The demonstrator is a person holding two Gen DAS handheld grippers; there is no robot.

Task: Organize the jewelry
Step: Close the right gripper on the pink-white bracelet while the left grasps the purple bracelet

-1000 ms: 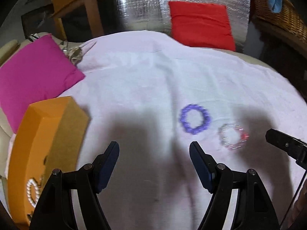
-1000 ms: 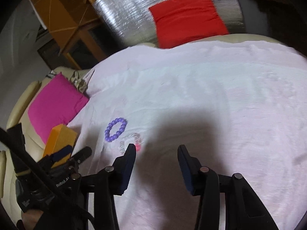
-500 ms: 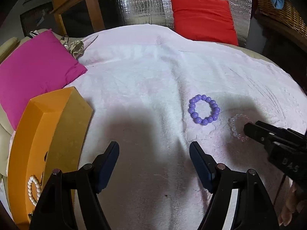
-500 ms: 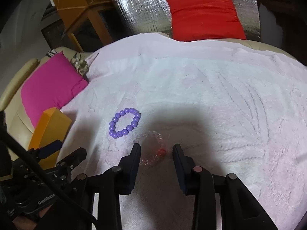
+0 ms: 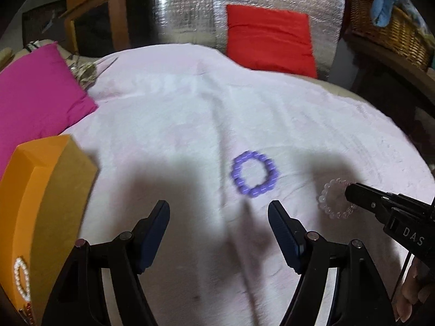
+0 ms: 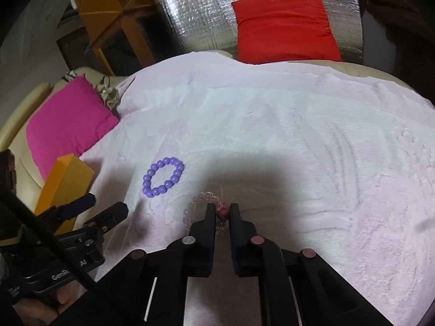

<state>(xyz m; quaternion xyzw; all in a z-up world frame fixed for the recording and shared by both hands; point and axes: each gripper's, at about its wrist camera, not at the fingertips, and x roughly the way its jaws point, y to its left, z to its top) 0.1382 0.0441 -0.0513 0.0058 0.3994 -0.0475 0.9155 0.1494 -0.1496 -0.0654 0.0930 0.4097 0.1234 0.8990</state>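
**Right fingers pinch the clear bracelet**

My right gripper [image 6: 222, 213] has its fingers [image 6: 208, 217] pressed in on the clear bracelet [image 6: 199, 203], w/ the red bead [image 6: 222, 213] squeezed between the pads. The rest of the bracelet lies on the pale pink blanket [image 6: 299, 135]. My left gripper [image 5: 218, 217] has its fingers spread wide w/ nothing between them; it hangs over the blanket. The purple bracelet [image 5: 254, 174] lies flat just past the left fingertips, a bit to the right, near the clear one but not touching. The orange box [image 5: 40, 190] sits at the left edge of the blanket, w/ a pearl bracelet [image 5: 21, 279] in it. Pink cushion [image 5: 35, 100] behind the box, red cushion [image 5: 269, 40] far back.
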